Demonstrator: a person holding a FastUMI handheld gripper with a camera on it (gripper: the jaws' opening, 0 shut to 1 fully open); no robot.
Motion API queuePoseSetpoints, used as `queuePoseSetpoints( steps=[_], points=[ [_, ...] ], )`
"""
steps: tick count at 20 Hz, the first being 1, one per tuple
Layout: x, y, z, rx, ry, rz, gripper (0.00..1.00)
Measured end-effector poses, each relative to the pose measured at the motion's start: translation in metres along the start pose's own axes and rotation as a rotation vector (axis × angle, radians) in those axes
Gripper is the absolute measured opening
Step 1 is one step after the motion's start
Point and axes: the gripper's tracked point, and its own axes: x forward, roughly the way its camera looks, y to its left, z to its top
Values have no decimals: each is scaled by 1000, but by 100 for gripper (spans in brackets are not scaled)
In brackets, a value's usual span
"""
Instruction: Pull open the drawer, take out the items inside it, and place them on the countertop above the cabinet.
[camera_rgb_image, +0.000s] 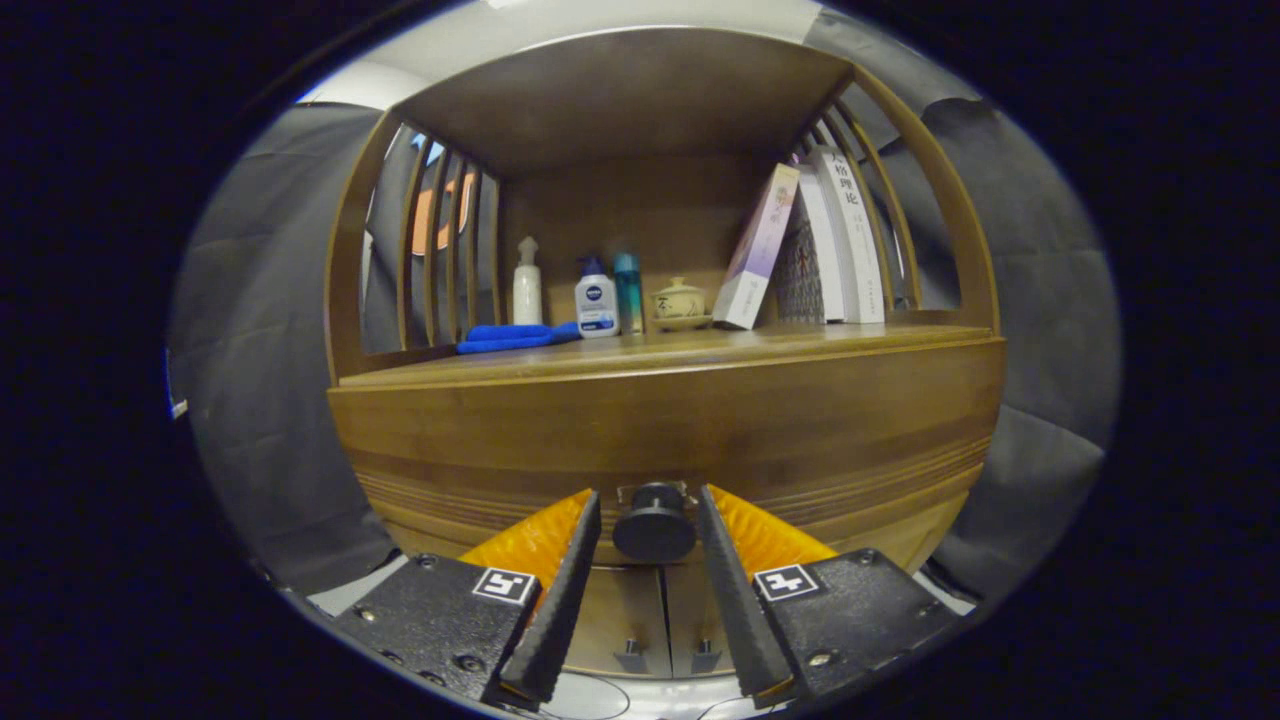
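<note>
The gripper (650, 515) has its fingers spread, with the drawer knob (654, 528) sitting between the fingertips; a narrow gap shows on each side of the knob, so neither finger presses on it. The knob is dark, round and flat-faced, mounted on a small metal plate at the middle of the drawer (670, 440). The drawer front is a wide band of glossy brown wood with fine grooved lines along its lower part, and it lies flush with the cabinet, closed. Below the knob, between the fingers, are two lower cabinet doors (662, 620), each with a small metal pull.

Just above the drawer runs the wooden countertop (800, 345). Toward its back, from left to right, lie a folded blue cloth (515, 337), a white pump bottle (527, 283), a white tube with a blue cap (596, 298), a slim teal bottle (628, 290) and a small lidded ceramic pot (679, 302). Right of those, several books (815, 250) lean together against the slatted side rail (880, 200). A wooden top shelf (620, 90) roofs the niche.
</note>
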Motion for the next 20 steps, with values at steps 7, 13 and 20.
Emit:
queuePoseSetpoints(
  steps=[7, 13, 20],
  points=[
    [7, -6, -5, -2, -29, -23, 52],
    [-2, -6, -6, -16, -14, -28, 38],
    [-67, -6, -18, -13, 42, -16, 36]
  ],
)
